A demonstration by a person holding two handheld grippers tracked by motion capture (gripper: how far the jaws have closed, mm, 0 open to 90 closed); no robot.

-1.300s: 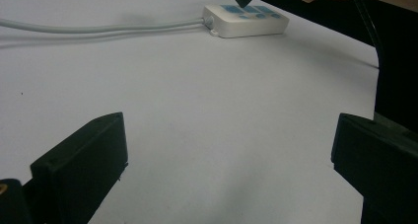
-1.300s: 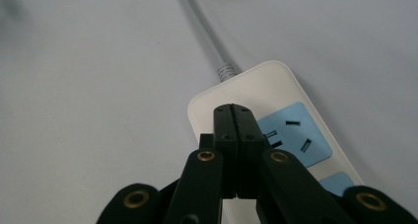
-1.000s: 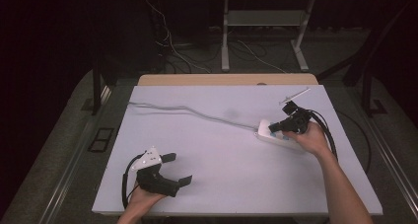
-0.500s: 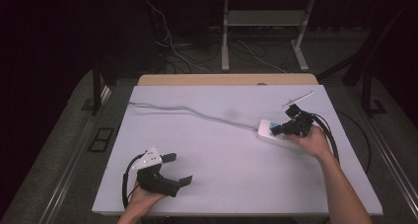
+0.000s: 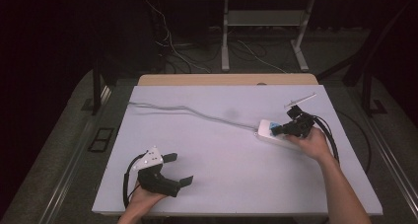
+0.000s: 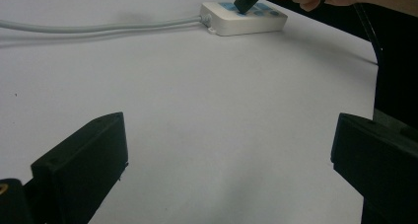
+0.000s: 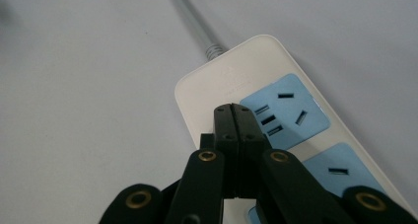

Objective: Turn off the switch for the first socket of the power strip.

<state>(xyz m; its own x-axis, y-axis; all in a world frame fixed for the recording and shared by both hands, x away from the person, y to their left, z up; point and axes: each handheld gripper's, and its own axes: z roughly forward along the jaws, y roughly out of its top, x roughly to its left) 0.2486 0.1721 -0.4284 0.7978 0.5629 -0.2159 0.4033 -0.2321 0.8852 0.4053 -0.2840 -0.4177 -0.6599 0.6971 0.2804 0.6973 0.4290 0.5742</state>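
A white power strip (image 5: 266,131) with blue sockets lies at the table's right, and its grey cable (image 5: 197,113) runs off to the back left. My right gripper (image 5: 279,130) is shut with nothing in it. Its tips (image 7: 232,113) sit over the strip's cable end (image 7: 217,81), beside the first blue socket (image 7: 296,108); whether they touch it I cannot tell. My left gripper (image 5: 181,168) lies at the front left with its jaws wide open (image 6: 231,169) over bare table. It looks toward the strip (image 6: 231,21) far off.
The white table top (image 5: 222,184) ends close behind the left hand at the front. A thin pale rod (image 5: 300,101) lies at the back right. Black gripper cables (image 5: 330,135) loop beside the right hand. Table legs and floor wires lie beyond the far edge.
My right gripper has shifted slightly over the power strip, still shut. The left gripper has stayed where it was.
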